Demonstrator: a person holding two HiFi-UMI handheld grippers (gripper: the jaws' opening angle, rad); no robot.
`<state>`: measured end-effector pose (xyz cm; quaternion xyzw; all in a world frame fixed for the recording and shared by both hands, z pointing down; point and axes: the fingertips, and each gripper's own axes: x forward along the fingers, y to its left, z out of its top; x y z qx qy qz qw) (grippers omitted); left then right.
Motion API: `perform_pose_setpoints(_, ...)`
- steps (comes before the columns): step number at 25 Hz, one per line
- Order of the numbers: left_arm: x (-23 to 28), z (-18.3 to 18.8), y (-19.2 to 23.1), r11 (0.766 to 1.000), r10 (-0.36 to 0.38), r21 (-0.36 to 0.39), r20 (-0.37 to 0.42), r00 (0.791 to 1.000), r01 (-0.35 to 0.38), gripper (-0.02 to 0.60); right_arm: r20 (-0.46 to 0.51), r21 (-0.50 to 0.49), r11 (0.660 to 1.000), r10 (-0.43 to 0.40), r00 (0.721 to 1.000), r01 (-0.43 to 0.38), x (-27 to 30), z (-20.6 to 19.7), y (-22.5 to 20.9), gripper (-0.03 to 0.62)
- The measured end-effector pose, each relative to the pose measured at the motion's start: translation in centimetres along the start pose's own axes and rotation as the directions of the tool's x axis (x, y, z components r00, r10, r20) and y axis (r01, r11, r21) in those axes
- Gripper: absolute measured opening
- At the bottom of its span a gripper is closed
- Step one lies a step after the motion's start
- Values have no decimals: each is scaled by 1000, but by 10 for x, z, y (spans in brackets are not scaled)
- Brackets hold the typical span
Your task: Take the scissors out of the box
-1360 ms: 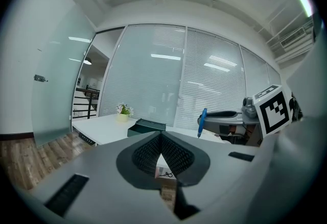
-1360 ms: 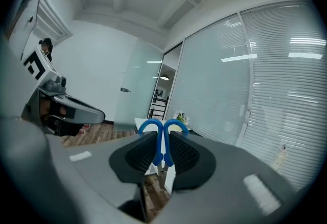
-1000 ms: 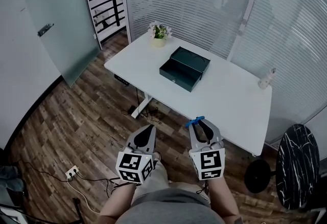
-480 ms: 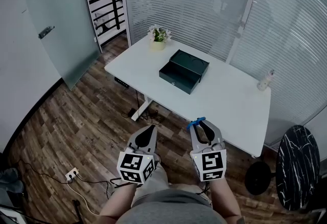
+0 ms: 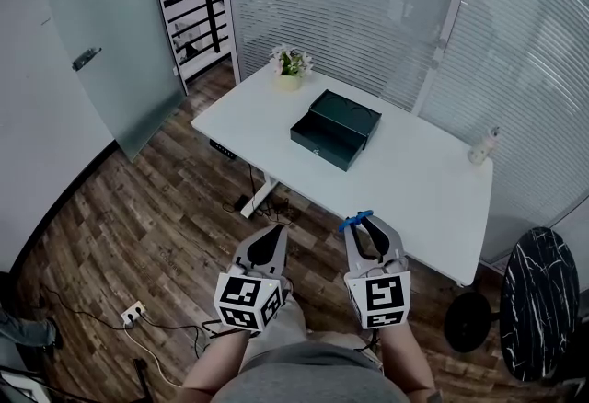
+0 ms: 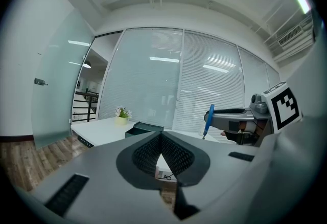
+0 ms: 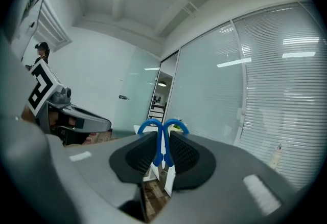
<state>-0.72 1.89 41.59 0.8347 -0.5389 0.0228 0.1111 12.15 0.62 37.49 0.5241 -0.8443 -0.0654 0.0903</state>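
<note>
The dark green box (image 5: 336, 128) stands with its lid up on the white table (image 5: 419, 185), far ahead of both grippers. Blue-handled scissors (image 5: 354, 221) are clamped in my right gripper (image 5: 368, 223), handles poking out past the jaw tips; in the right gripper view the scissors (image 7: 162, 138) sit between the pads of the right gripper (image 7: 162, 142). My left gripper (image 5: 273, 232) is shut and empty, its jaws meeting at a point (image 6: 160, 136). From the left gripper view the box (image 6: 144, 127) and the scissors (image 6: 209, 118) both show. Both grippers hover over the wooden floor, short of the table's near edge.
A potted plant (image 5: 290, 63) stands at the table's far left corner and a small bottle (image 5: 479, 146) near its right edge. A black marbled round stool (image 5: 536, 300) is at the right. A power strip (image 5: 133, 310) with cables lies on the floor at left. Glass walls surround the room.
Only the head view has drifted slightly; both grippers keep their place and the scissors stay clamped in the right one.
</note>
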Motion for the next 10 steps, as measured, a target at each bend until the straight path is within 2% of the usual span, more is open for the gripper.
perform_pose_setpoints(10, 3, 0, 8, 1000, 14, -10, -1, 1000, -14, 6, 10, 14, 1000, 20, 1000, -20, 9, 5, 4, 89)
